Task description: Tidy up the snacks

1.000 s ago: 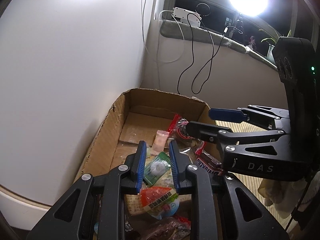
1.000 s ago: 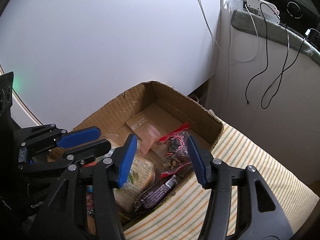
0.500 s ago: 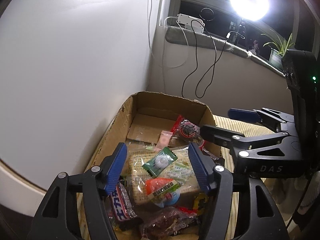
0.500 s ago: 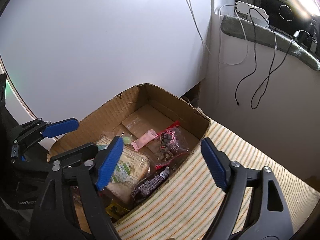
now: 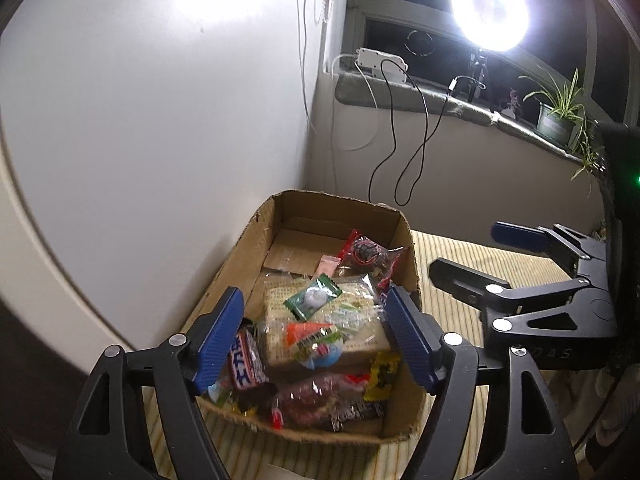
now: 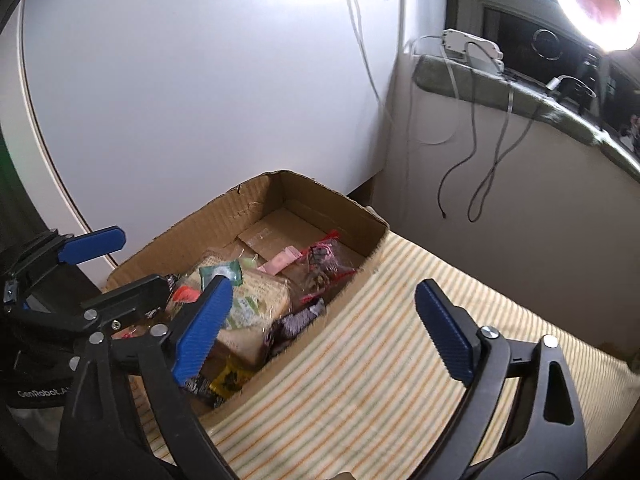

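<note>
An open cardboard box [image 5: 232, 268] stands on a striped mat against a white wall and also shows in the right wrist view [image 6: 240, 208]. It holds several wrapped snacks: a green candy packet [image 5: 313, 297] on a large clear cracker pack [image 5: 352, 320], a pink sachet [image 5: 326, 266], a red-trimmed bag [image 5: 366, 254] and a dark bar [image 6: 298, 318]. My left gripper [image 5: 316, 338] is open and empty above the box's near end. My right gripper [image 6: 324, 326] is open and empty over the box's right rim.
The striped mat [image 6: 400, 340] runs to the right of the box. A window ledge [image 5: 420, 98] carries a white power strip [image 5: 382, 64] with dangling cables. A bright ring lamp [image 5: 490, 10] and a potted plant [image 5: 558, 114] stand at the window.
My left gripper has opened wide, leaving the green candy packet in the box. Both grippers have drawn back and up from the box, and the right one has opened wider.
</note>
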Action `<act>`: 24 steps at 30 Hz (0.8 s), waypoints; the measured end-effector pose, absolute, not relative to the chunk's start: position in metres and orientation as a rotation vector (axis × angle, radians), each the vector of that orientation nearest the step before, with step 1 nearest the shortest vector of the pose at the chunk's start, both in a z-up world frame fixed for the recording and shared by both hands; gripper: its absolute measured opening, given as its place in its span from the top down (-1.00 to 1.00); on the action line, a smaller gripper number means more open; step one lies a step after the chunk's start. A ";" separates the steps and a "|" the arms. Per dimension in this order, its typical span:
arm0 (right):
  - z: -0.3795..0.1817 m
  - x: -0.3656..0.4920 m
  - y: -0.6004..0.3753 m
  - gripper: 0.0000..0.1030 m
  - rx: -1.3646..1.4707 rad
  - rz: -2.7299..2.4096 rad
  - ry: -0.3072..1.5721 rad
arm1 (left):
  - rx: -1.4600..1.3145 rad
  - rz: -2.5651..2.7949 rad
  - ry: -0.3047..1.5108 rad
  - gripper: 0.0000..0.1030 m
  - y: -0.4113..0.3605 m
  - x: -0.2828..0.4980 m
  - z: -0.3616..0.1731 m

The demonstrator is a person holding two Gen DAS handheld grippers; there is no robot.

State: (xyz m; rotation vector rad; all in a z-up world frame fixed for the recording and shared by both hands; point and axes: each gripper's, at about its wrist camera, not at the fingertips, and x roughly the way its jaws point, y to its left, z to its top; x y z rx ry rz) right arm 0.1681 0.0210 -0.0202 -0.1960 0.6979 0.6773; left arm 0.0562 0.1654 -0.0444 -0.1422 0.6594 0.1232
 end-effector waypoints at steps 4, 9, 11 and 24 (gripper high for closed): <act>-0.018 0.150 0.007 -0.94 -0.193 0.651 0.672 | -0.145 0.158 0.644 -0.44 0.159 0.038 -0.043; -0.017 0.127 -0.010 -0.95 -0.166 0.652 0.665 | -0.125 0.166 0.631 -0.44 0.145 0.020 -0.043; -0.016 0.121 -0.015 -0.95 -0.159 0.641 0.657 | -0.127 0.160 0.627 -0.44 0.140 0.014 -0.042; -0.018 0.091 -0.045 -0.96 -0.152 0.578 0.644 | -0.129 0.147 0.612 -0.44 0.123 -0.009 -0.040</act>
